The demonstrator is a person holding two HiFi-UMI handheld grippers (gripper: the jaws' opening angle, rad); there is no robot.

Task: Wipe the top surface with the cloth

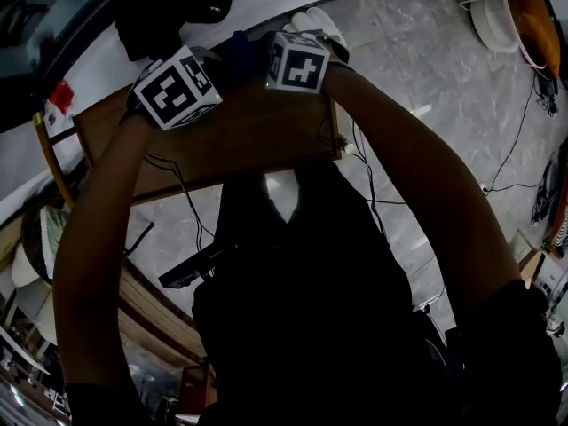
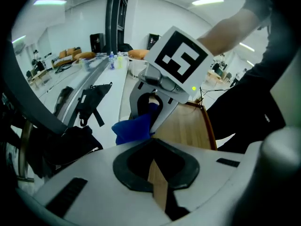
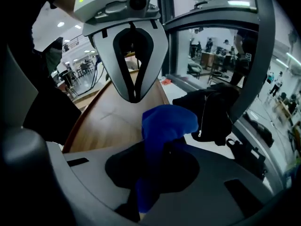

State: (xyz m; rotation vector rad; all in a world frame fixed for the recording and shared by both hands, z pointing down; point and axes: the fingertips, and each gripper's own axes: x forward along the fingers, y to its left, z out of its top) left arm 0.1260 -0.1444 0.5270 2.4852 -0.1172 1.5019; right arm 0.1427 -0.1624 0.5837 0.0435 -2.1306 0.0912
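Note:
The wooden top point(image 1: 248, 140) lies below both grippers, which face each other over its far edge. My right gripper point(image 3: 150, 173) is shut on a blue cloth point(image 3: 164, 124); the cloth bunches up out of its jaws and hangs over the wood point(image 3: 113, 121). In the left gripper view, the same cloth point(image 2: 134, 128) sticks out of the right gripper below its marker cube. My left gripper point(image 2: 157, 175) is shut with nothing in it, its tips just above the wood point(image 2: 188, 131). In the head view, the cloth point(image 1: 238, 53) shows between the left gripper point(image 1: 177, 87) and the right gripper point(image 1: 297, 60).
A white ledge point(image 2: 110, 98) runs beyond the wooden top, with a black jacket point(image 3: 211, 112) and black bags point(image 2: 87, 102) on it. A dark window frame point(image 3: 263, 55) rises to the right. Cables point(image 1: 519, 149) trail on the tiled floor, and a chair point(image 1: 49, 162) stands at left.

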